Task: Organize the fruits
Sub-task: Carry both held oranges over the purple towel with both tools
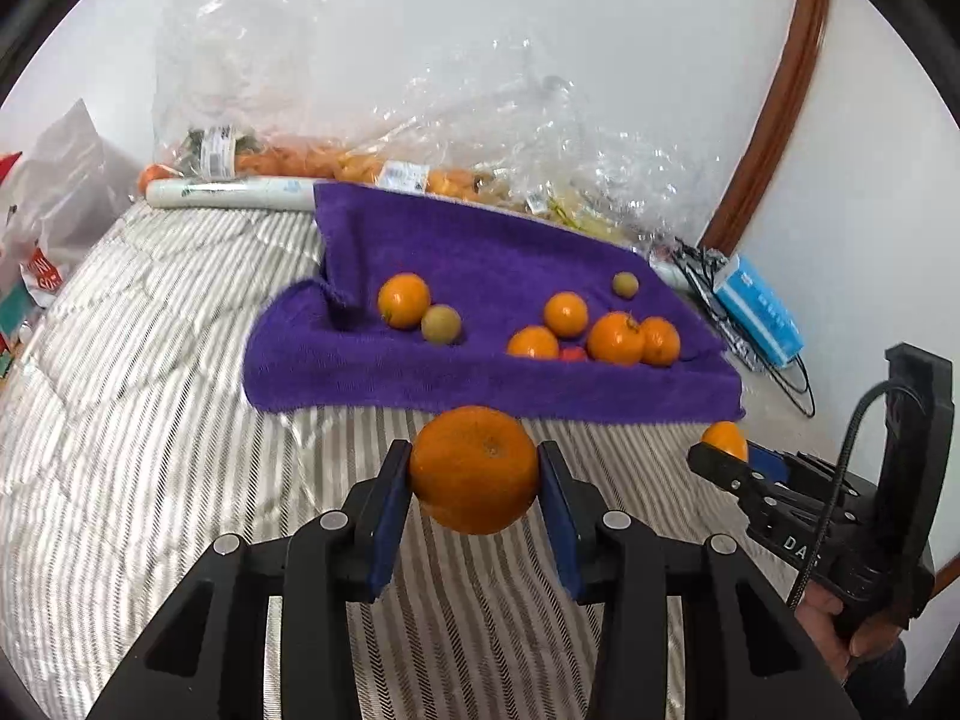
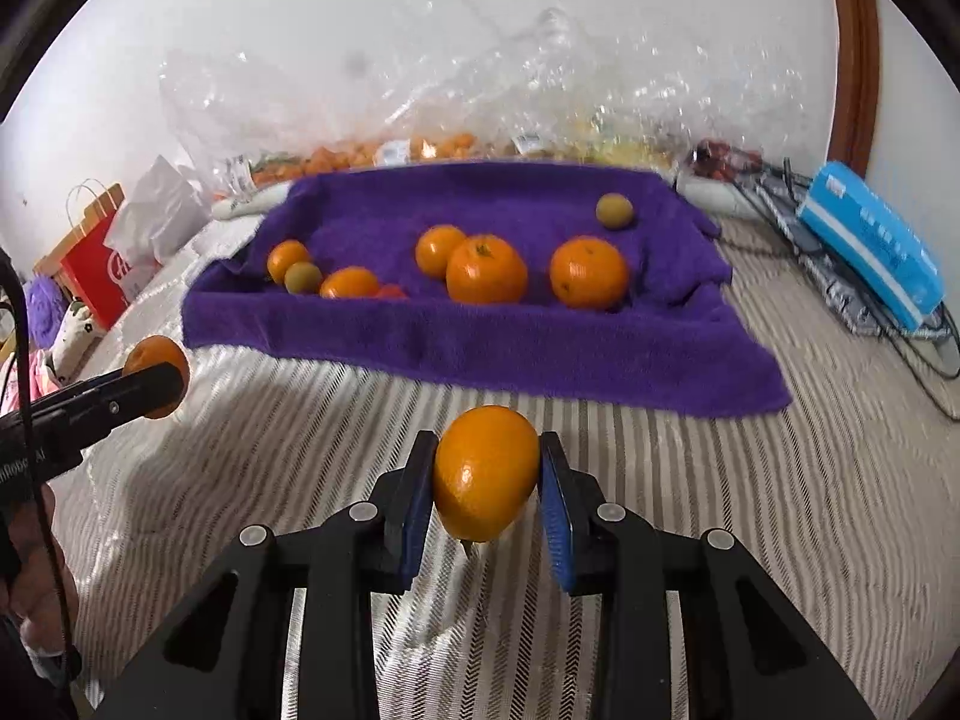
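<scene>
My left gripper [image 1: 474, 471] clamps an orange [image 1: 474, 468] above the striped bed [image 1: 150, 360] | my right gripper [image 2: 486, 474] pinches a smaller mandarin [image 2: 485, 471] | firm, light, slippery rind: hold across the middle | more fruit waits on the purple towel [image 2: 510, 354].

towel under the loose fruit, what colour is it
Purple: the fuzzy terry towel spread on the striped grey-and-white bedcover. It shows best in the right wrist view.
</scene>
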A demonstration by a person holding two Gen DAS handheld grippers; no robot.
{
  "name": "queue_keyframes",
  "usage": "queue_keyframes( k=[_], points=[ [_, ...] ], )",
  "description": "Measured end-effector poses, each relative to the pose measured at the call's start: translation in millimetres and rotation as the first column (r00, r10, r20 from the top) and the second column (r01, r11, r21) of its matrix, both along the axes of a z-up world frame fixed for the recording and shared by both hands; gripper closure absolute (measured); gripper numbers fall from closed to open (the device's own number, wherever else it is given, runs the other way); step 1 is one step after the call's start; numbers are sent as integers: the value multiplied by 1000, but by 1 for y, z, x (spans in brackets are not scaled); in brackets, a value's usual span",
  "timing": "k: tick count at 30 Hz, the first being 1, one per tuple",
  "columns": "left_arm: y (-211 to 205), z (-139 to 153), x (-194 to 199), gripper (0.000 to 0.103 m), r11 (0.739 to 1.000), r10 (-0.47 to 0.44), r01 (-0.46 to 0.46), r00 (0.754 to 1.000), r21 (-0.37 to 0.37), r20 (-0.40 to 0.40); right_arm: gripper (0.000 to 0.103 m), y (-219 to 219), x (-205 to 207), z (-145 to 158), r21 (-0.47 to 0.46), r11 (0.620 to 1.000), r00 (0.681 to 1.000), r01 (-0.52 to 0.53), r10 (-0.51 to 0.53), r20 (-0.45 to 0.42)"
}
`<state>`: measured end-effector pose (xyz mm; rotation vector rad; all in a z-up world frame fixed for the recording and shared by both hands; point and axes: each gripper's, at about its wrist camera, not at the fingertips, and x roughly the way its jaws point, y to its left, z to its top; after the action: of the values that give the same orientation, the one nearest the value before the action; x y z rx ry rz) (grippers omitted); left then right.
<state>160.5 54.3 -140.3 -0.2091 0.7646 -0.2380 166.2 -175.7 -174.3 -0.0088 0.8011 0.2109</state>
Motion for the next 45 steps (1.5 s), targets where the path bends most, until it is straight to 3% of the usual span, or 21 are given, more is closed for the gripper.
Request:
queue_keyframes(
  k=[9, 24, 45],
  points=[
    [-3, 28, 0, 64, 998, 23, -24, 999, 49, 25, 70, 2, 0, 39, -7, 1000, 997, -1, 1, 83],
    [-18, 55, -5, 64, 997, 21, -24, 999, 75, 46, 70, -9, -11, 67, -6, 1000, 992, 21, -20, 123],
    [-23, 46, 48, 64, 995, 44, -50, 997, 82, 69, 70, -9, 45, 79, 45, 998, 986, 33, -40, 161]
  ],
)
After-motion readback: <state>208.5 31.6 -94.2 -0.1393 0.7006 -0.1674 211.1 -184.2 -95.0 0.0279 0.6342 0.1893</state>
